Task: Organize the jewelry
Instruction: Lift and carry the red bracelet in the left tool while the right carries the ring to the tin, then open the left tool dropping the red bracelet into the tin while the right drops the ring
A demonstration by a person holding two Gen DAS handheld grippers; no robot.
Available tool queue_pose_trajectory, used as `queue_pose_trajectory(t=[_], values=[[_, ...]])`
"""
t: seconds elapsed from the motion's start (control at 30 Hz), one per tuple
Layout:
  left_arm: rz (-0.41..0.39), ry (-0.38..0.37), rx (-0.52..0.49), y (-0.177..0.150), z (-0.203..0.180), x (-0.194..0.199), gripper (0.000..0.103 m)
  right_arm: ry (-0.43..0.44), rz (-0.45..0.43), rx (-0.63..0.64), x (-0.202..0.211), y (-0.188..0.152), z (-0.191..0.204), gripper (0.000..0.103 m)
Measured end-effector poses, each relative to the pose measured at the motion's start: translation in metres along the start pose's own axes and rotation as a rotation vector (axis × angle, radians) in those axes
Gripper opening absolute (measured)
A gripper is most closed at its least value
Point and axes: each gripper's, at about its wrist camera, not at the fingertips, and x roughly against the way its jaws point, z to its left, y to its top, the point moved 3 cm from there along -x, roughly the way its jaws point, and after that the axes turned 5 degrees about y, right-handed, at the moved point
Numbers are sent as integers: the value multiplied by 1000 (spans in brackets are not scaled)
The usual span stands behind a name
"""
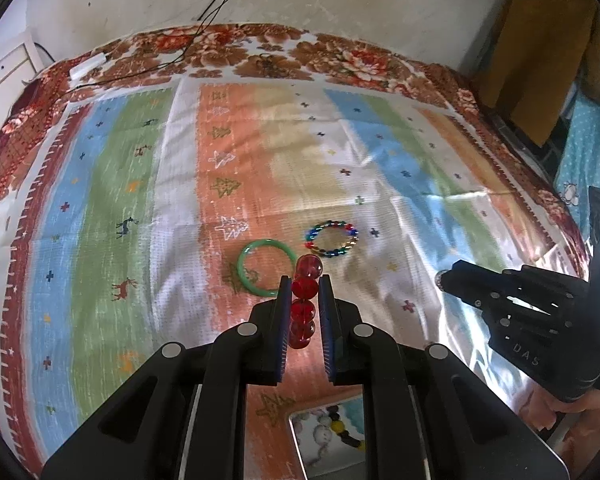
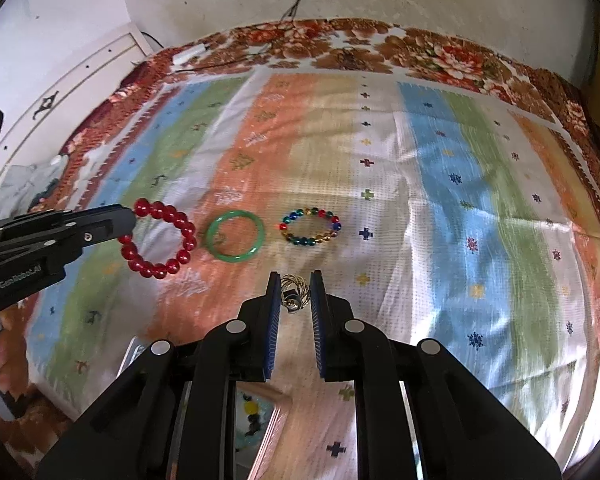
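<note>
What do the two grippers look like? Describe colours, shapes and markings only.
Both grippers, left and right, are matte black plastic with angular linkage arms, round silver pivot pins and two flat fingers lined with blue ribbed pads. Seen from the side, the left one bears white "Gen.Robot.AI" lettering; the right one shows "DAS". No cables show on them. Bare fingers grip the handles.

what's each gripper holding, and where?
Left gripper: red bead bracelet, pinched by its beads at one side. Right gripper: small gold wire piece, across its middle.

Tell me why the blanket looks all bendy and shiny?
Both views: the fisheye lens bows the cloth edges. Left wrist view: white glare on the right side, near the right gripper. Right wrist view: glare at the lower right; beads stay sharp.
</note>
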Motion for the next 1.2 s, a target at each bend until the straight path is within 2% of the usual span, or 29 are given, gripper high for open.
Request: queue_pose_trajectory(t=[0.6, 1.2], values=[[-36, -50, -15, -38, -12, 43, 13, 45, 2, 58, 26, -35, 26, 16], [-31, -9, -49, -88, -28, 63, 13, 48, 21, 78, 38, -71, 47, 16]])
